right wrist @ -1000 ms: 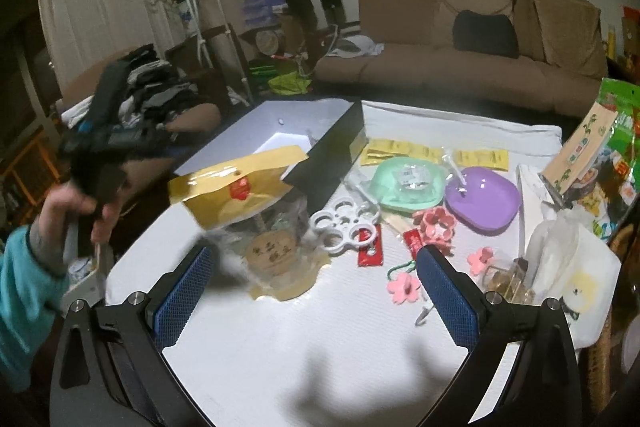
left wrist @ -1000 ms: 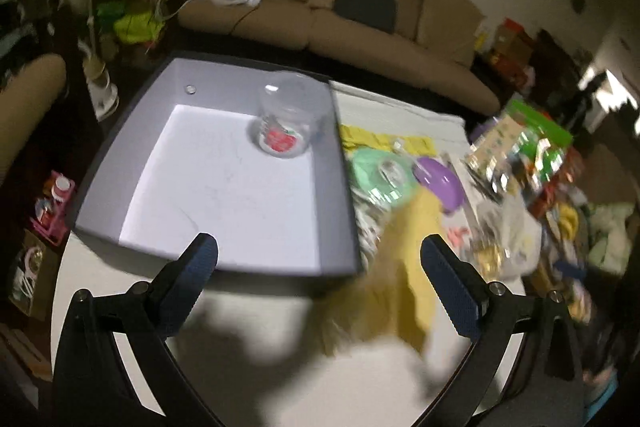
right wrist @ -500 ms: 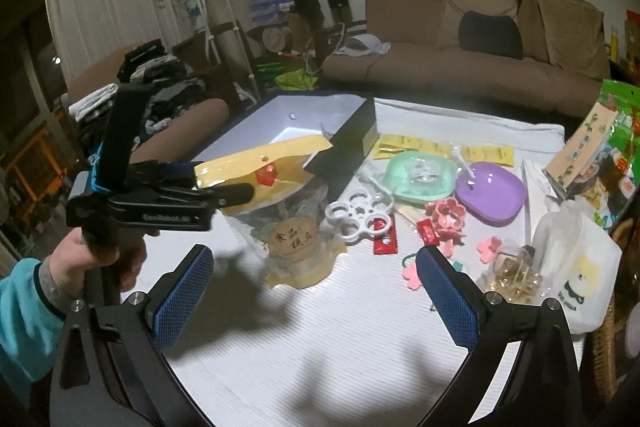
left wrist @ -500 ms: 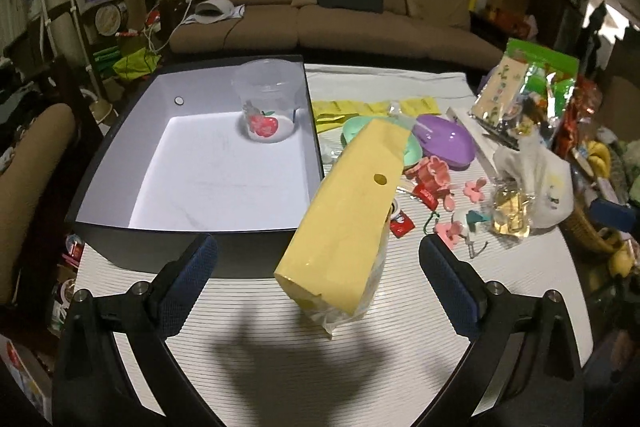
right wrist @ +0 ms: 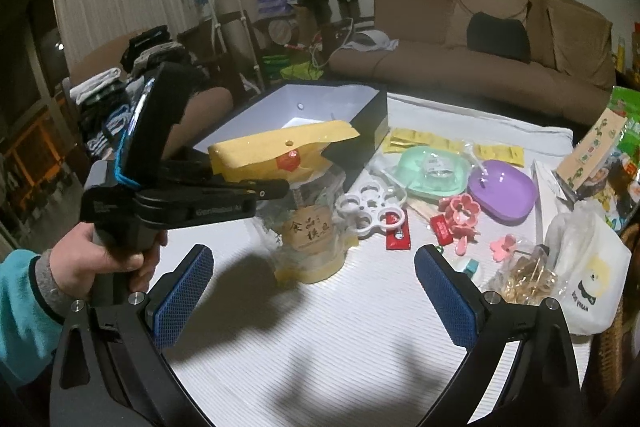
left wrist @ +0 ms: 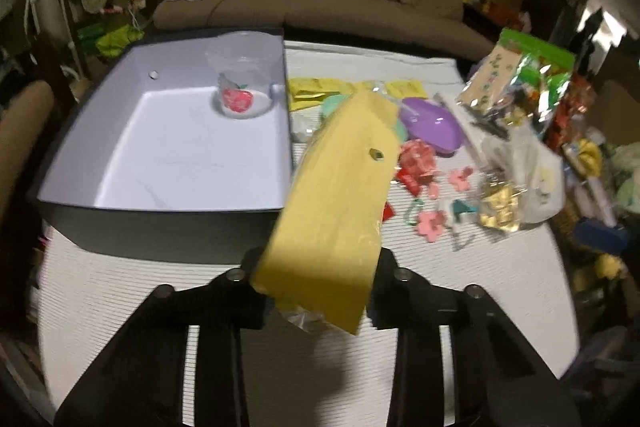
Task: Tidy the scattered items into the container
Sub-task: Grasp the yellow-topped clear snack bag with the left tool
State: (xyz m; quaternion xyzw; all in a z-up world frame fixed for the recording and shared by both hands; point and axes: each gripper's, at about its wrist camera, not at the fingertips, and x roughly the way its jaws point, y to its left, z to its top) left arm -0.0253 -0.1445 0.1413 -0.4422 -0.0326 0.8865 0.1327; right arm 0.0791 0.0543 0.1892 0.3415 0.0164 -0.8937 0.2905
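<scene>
Only 1 cup [left wrist: 239, 87] sits in the box [left wrist: 168, 203]; left gripper [left wrist: 316, 281] just clamped the yellow-topped bag [left wrist: 340, 195], right gripper [right wrist: 314, 287] spread empty, clutter [right wrist: 460, 211] remains.

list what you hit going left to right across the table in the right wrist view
left gripper shut on the yellow-topped bag → white ring holder → purple dish → white pouch

A yellow header card [left wrist: 336, 187] is seen between the black left gripper [left wrist: 316, 283] fingers. Beyond it to the left, a dark box [left wrist: 160, 235] with a white inside holds a clear cup [left wrist: 240, 83] printed with a red apple.
</scene>
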